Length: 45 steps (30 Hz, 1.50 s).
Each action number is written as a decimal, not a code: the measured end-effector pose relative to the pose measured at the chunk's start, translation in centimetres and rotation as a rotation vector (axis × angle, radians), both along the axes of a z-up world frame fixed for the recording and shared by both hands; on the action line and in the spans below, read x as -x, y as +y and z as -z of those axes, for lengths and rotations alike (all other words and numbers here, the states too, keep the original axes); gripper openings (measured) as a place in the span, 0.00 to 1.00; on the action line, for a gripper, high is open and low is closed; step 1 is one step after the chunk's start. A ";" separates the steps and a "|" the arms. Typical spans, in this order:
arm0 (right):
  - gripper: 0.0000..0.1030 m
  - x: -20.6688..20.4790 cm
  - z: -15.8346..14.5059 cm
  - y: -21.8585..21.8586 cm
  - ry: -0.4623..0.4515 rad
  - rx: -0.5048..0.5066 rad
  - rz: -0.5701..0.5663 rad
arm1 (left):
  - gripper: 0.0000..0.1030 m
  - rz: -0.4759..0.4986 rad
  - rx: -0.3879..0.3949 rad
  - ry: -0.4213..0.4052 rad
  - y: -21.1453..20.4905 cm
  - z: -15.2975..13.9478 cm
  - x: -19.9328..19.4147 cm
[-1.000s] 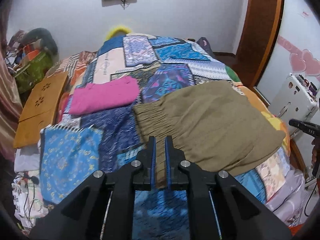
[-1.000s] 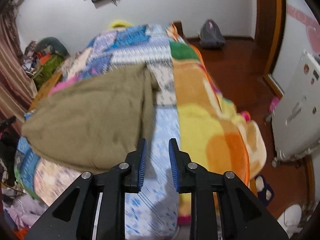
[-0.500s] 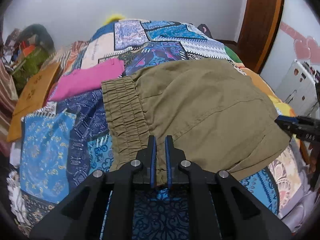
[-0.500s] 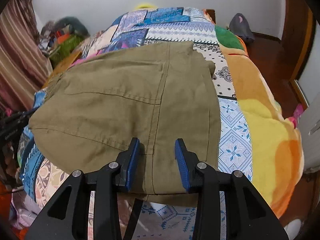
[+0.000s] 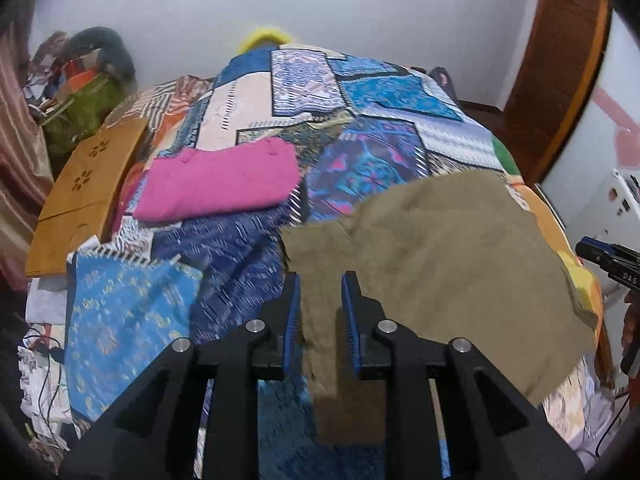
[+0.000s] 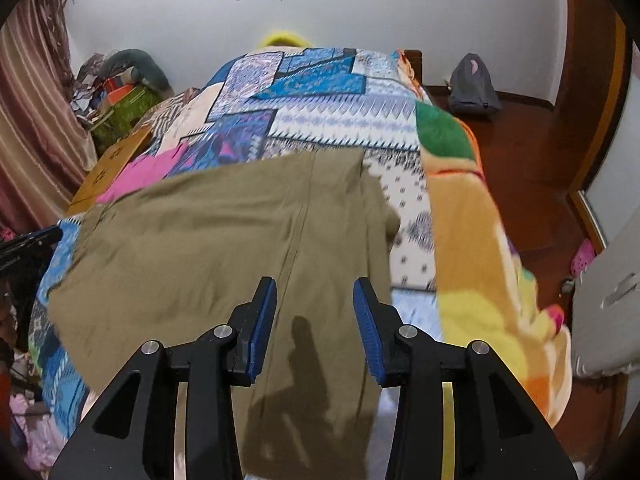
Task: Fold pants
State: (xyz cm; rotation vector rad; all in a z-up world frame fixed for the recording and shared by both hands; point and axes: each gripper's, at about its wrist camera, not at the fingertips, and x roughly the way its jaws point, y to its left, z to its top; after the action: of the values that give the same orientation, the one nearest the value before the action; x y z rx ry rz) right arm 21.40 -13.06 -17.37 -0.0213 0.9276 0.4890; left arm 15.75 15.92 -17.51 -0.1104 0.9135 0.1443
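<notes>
On patchwork bedspread (image 5: 372, 168) | olive pants (image 5: 440, 248) | spread flat, blurred

Matt olive cloth pants (image 5: 432, 248) on printed cloth bedspread (image 5: 368, 160), glossy wood floor (image 6: 528, 168).

Both grippers are basically the same build: chunky matte black plastic arms that angle inward like a V. The left gripper (image 5: 320, 312) has silver round screw heads at the linkage joints and blue ribbed pads (image 5: 293, 320) lining the inside of each finger. The right gripper (image 6: 315, 316) has the same black frame, same silver screws and blue ridged pads (image 6: 365, 322). Seen from the left camera, its side carries white lettering reading "DAS".
</notes>
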 end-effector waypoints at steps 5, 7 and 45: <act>0.37 -3.8 0.4 0.7 -0.009 0.034 -0.007 | 0.26 -0.005 0.006 0.009 0.6 0.4 -2.9; 0.38 -5.2 0.7 0.9 -0.001 0.035 -0.007 | 0.29 0.001 0.006 0.016 0.4 1.0 -3.8; 0.40 -11.7 1.3 6.1 0.035 0.049 -0.176 | 0.51 -0.046 -0.016 0.019 1.8 1.2 -6.7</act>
State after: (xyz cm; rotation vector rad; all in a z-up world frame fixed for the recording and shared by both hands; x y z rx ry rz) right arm 33.06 -7.00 -18.71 -0.1397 0.9768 0.6314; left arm 22.47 17.73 -18.71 -0.1152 0.9294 0.1953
